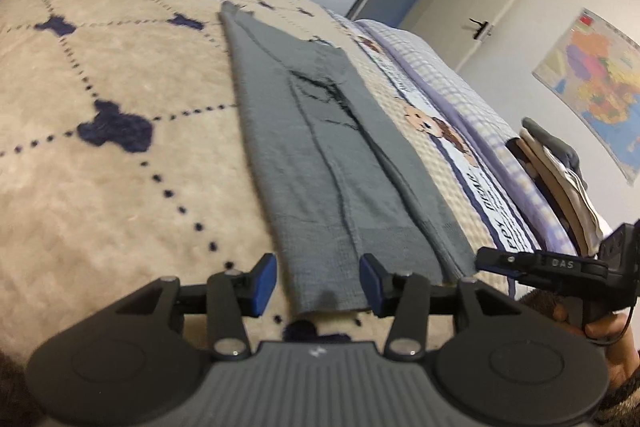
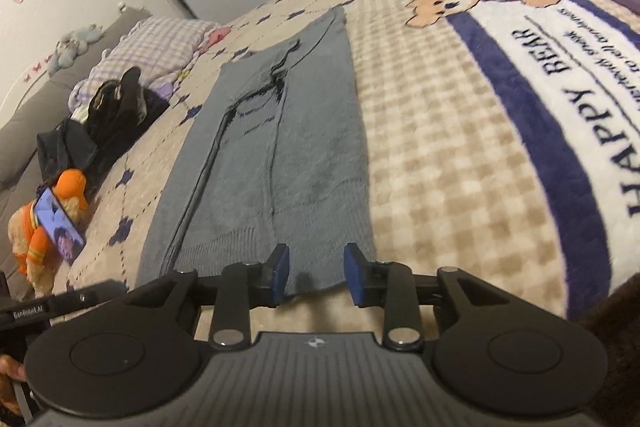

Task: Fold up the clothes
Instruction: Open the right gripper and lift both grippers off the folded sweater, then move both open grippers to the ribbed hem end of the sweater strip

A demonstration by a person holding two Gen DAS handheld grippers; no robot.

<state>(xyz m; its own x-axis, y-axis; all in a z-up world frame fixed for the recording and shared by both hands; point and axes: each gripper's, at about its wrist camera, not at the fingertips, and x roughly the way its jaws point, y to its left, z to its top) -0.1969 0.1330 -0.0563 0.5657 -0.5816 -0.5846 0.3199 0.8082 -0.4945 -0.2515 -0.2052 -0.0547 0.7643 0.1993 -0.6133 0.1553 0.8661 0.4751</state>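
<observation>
A grey knit garment [image 1: 320,147] lies flat on the bed as a long narrow strip, both sides folded in to the middle. My left gripper [image 1: 318,285] is open, its blue pads either side of the near hem's left part. The right gripper [image 1: 532,263] shows at the right edge of the left wrist view, held by a hand. In the right wrist view the same grey garment [image 2: 280,155] stretches away, and my right gripper [image 2: 317,275] is open astride the hem's right corner. Neither gripper holds cloth.
The bed has a beige blanket [image 1: 120,87] with navy marks and a bear-print blanket [image 2: 500,107]. Dark clothes [image 2: 116,115] and an orange plush toy with a phone [image 2: 52,215] lie on the left. Folded clothes [image 1: 560,179] are stacked on the right.
</observation>
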